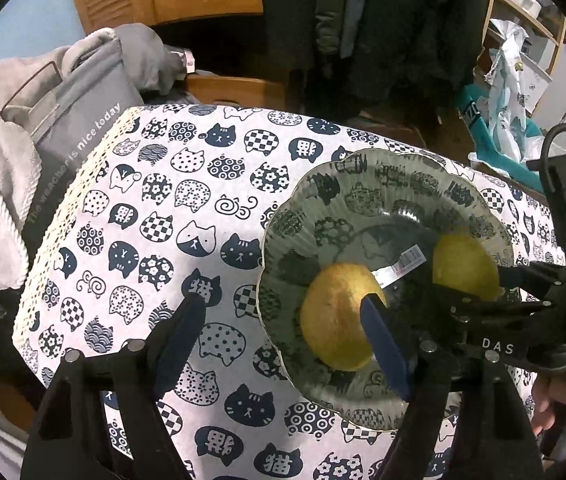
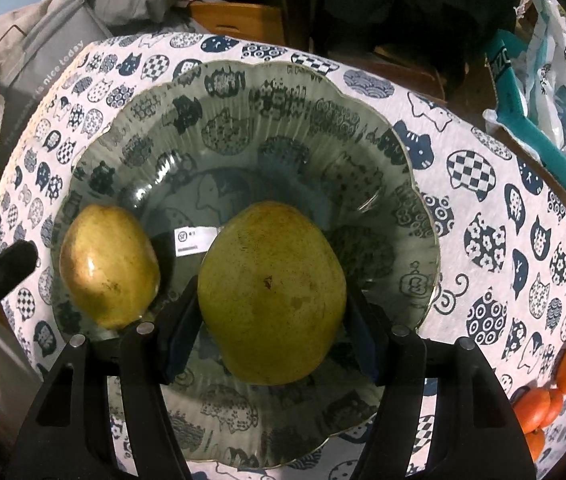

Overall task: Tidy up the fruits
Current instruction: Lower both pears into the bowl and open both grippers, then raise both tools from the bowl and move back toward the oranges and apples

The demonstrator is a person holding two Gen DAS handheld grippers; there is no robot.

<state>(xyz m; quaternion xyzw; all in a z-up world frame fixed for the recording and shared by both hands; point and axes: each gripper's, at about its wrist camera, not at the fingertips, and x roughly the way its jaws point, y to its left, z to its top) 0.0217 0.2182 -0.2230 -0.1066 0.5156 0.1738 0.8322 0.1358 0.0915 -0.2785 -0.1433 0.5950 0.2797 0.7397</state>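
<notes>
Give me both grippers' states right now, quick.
Left gripper: open, holding nothing; the pear on the plate lies just past one finger.
Right gripper: closed on the other pear, over the plate.

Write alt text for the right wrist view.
The right gripper holds a yellow-green pear over a glass plate on a cat-print tablecloth. A second pear lies on the plate's left; orange fruits sit at far right.
</notes>
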